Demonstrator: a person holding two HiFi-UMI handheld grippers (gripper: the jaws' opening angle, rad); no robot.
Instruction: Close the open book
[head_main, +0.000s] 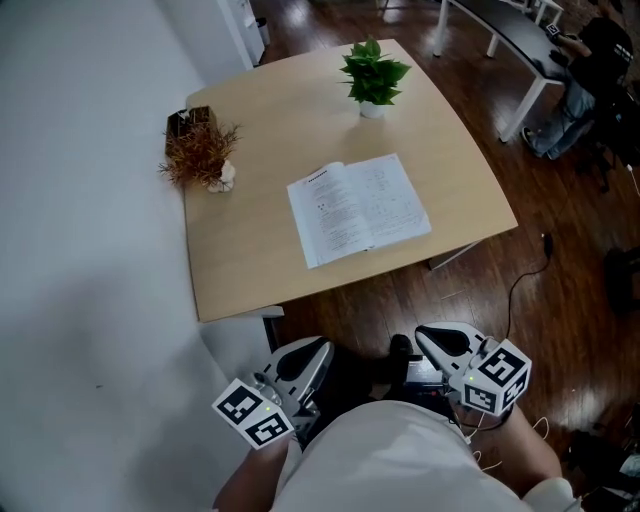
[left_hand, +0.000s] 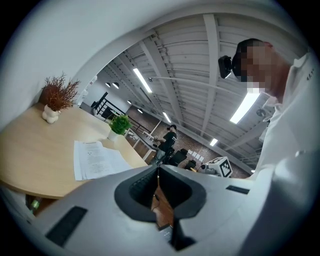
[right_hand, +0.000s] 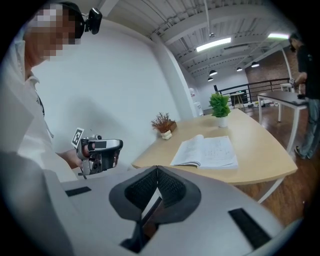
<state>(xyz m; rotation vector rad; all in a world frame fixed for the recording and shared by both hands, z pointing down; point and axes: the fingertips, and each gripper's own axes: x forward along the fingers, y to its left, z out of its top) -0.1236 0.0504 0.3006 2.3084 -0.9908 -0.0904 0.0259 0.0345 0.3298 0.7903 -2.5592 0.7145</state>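
An open book (head_main: 358, 208) lies flat with white printed pages up, near the middle of the light wooden table (head_main: 250, 260). It also shows in the left gripper view (left_hand: 95, 160) and the right gripper view (right_hand: 206, 151). Both grippers are held close to the person's body, short of the table's near edge and well away from the book. My left gripper (head_main: 308, 352) is shut with nothing in it, its jaws meeting at the tips (left_hand: 158, 168). My right gripper (head_main: 438, 338) is likewise shut and empty (right_hand: 158, 168).
A green potted plant (head_main: 374, 75) stands at the table's far side. A dried reddish plant in a white vase (head_main: 203, 152) sits at the far left corner by the white wall. A second table (head_main: 510, 30) and a seated person (head_main: 600, 60) are at the back right. A cable (head_main: 520, 285) lies on the wooden floor.
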